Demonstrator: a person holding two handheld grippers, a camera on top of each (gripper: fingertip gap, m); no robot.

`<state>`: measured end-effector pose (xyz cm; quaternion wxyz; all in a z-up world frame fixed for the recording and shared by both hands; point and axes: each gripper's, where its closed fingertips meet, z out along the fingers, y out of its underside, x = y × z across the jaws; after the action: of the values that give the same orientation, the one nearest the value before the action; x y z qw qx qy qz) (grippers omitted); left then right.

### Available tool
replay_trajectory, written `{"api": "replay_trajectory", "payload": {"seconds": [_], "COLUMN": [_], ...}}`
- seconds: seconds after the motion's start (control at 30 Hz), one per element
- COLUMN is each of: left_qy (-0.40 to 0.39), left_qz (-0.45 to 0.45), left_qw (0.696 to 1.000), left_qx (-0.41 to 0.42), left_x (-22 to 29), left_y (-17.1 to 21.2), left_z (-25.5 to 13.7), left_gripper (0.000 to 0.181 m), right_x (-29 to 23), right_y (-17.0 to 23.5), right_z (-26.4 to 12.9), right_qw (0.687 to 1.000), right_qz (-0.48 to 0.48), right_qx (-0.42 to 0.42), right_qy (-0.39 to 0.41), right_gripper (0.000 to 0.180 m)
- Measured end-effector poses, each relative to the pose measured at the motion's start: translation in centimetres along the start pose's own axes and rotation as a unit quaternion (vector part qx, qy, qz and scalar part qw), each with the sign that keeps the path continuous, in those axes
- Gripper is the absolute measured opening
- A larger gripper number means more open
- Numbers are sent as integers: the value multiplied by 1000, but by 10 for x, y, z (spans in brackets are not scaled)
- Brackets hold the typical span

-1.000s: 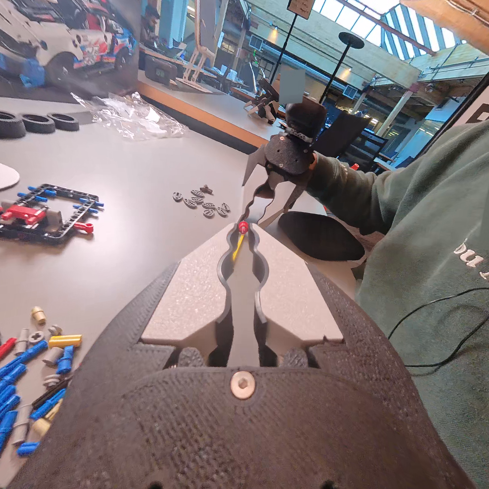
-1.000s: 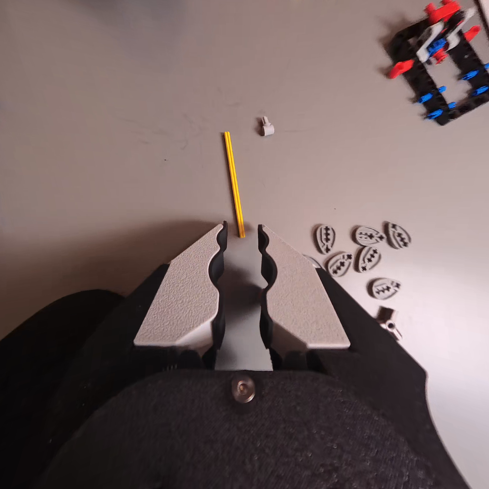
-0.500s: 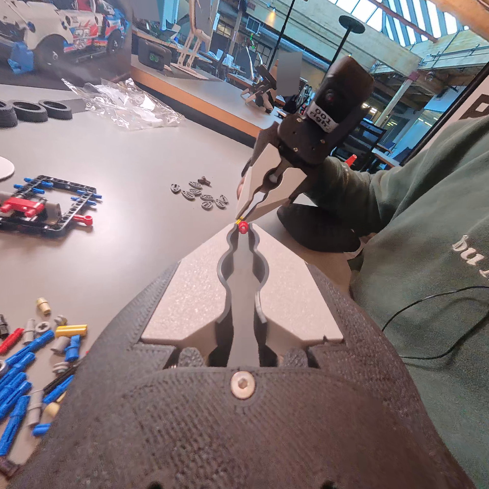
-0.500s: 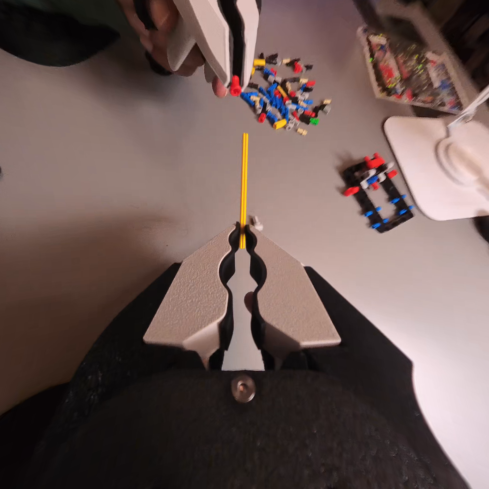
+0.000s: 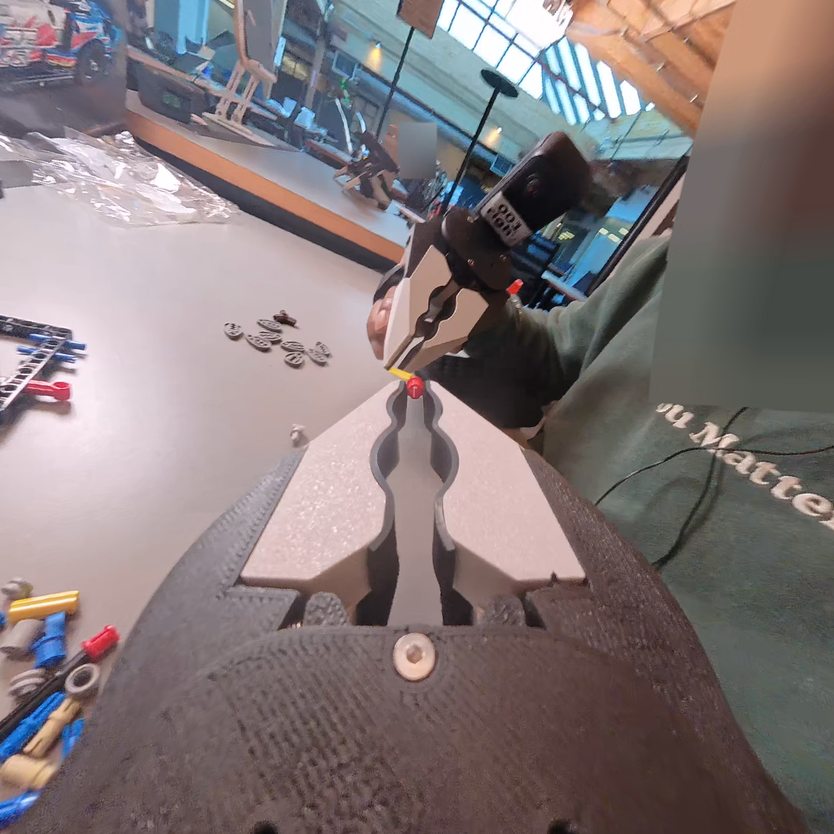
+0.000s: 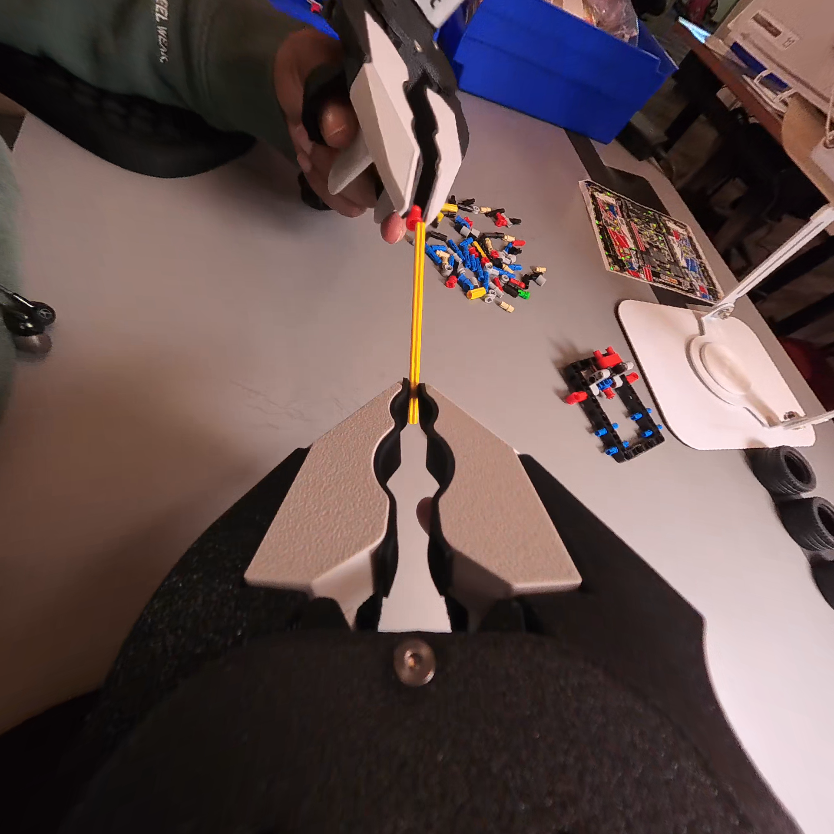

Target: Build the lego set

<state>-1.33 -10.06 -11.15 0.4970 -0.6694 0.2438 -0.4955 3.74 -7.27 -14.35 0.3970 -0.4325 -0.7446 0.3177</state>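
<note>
While the right gripper pinches the near end of the yellow axle between closed tips, the far end meets the red bush clamped in the left gripper straight ahead. If the two drift off line, the thin axle may bend or miss the hole, or the bush may pop free onto the table below
</note>
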Motion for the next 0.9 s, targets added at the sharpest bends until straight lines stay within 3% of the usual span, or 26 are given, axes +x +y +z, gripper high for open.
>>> {"api": "replay_trajectory", "payload": {"seconds": [0.2, 0.9], "left_qy": [33, 25], "left_qz": [-36, -92], "left_qw": [998, 995], "left_qx": [30, 6], "left_x": [3, -8], "left_y": [-6, 5], "left_z": [-2, 2], "left_gripper": [5, 5], "right_x": [-1, 1], "right_y": [0, 4], "right_z": [0, -2], "right_qw": [1000, 999], "right_qz": [-1, -1], "right_qx": [-3, -44], "right_qy": [-1, 3], "right_gripper": [1, 1]}}
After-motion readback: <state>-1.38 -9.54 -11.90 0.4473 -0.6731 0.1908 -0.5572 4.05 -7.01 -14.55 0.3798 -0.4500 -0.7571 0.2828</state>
